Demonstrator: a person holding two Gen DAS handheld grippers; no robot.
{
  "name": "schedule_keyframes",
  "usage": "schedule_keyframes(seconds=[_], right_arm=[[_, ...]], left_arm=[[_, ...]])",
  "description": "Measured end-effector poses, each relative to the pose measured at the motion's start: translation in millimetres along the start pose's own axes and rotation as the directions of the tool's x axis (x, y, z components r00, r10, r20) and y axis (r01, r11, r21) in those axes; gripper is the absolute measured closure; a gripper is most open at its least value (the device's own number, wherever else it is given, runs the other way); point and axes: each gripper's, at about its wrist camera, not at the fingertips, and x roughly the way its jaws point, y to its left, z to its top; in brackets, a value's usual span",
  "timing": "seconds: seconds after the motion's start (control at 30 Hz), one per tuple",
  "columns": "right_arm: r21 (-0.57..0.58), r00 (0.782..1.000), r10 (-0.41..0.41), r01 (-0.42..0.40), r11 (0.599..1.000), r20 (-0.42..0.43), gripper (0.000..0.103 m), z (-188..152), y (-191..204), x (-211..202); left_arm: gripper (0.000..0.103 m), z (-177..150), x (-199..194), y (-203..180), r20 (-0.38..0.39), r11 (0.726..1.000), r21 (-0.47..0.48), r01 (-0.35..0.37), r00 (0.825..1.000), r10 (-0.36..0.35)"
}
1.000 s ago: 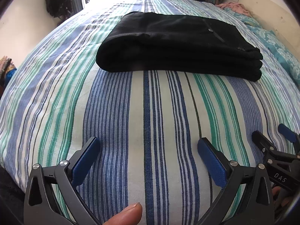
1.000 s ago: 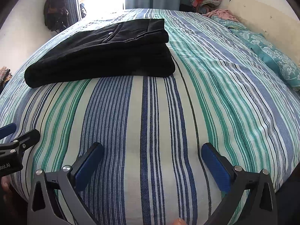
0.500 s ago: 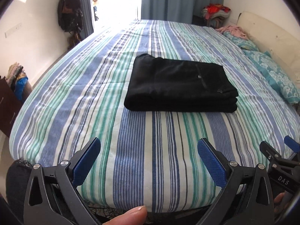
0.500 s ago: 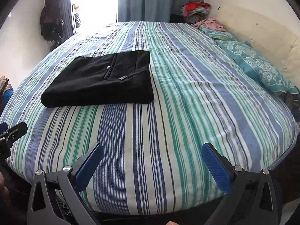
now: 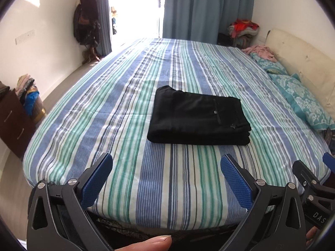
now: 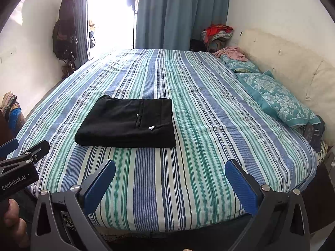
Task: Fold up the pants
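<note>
Black pants (image 5: pixel 196 117) (image 6: pixel 127 123) lie folded into a flat rectangle on the striped bed (image 5: pixel 129 96) (image 6: pixel 209 113), nearer its front edge. My left gripper (image 5: pixel 165 179) hangs open above the bed's front edge, well short of the pants, with nothing between its blue pads. My right gripper (image 6: pixel 169 184) is open too, also back from the bed's edge and holding nothing. Each gripper shows at the edge of the other's view: the right gripper (image 5: pixel 314 179) at the far right, the left gripper (image 6: pixel 23 156) at the far left.
Teal patterned pillows (image 6: pixel 276 98) and a cream headboard (image 6: pixel 293 62) line the bed's right side. A dark dresser (image 5: pixel 12 123) with clothes stands at the left. Blue curtains (image 6: pixel 180 14), a bright doorway and hanging coats (image 5: pixel 85 23) are at the back.
Both grippers have pulled back and up from the bed; the pants now look smaller and farther off, and the whole bed and room are in view. The pants have stayed in place.
</note>
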Motion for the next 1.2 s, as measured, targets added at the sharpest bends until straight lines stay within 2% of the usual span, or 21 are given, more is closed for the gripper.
schedule_keyframes(seconds=[0.13,0.3,0.4,0.47,0.57,0.67,0.97,1.2], right_arm=[[-0.008,1.000,-0.002,0.002,1.000,0.009,0.000,1.8,4.1,-8.5],[0.001,1.000,-0.001,0.001,1.000,0.024,0.000,4.1,5.5,-21.3],[-0.008,0.999,-0.023,0.024,1.000,0.042,0.000,8.3,5.7,-28.1],[-0.007,0.998,-0.027,0.027,1.000,0.048,0.000,10.5,4.6,-32.8],[-0.010,0.998,-0.028,0.028,1.000,0.062,0.000,13.9,4.9,-40.2],[-0.008,0.998,-0.021,0.021,1.000,0.064,0.000,16.4,3.5,-45.0],[-0.010,0.998,0.006,-0.006,1.000,0.065,0.000,20.8,2.4,-59.0],[-0.019,0.997,0.027,-0.026,0.999,0.077,0.000,22.3,9.4,-62.4]], left_arm=[[0.000,1.7,-10.5,-3.4,0.017,0.999,0.028,-0.027,1.000,0.026],[0.000,2.8,-25.8,-6.7,0.022,0.999,0.040,0.003,1.000,-0.003],[0.000,5.5,-33.7,-14.0,0.044,0.992,0.084,-0.090,0.995,0.086],[0.000,7.2,-39.4,-16.2,0.048,0.989,0.090,-0.115,0.993,0.111],[0.000,9.2,-48.7,-15.2,0.046,0.994,0.075,-0.084,0.996,0.080],[0.000,10.2,-54.3,-18.8,0.043,0.989,0.098,-0.109,0.994,0.105],[0.000,6.0,-58.9,-8.2,-0.030,0.993,0.062,-0.097,0.995,0.099],[0.001,6.3,-65.6,0.4,-0.016,0.993,0.043,-0.111,0.994,0.112]])
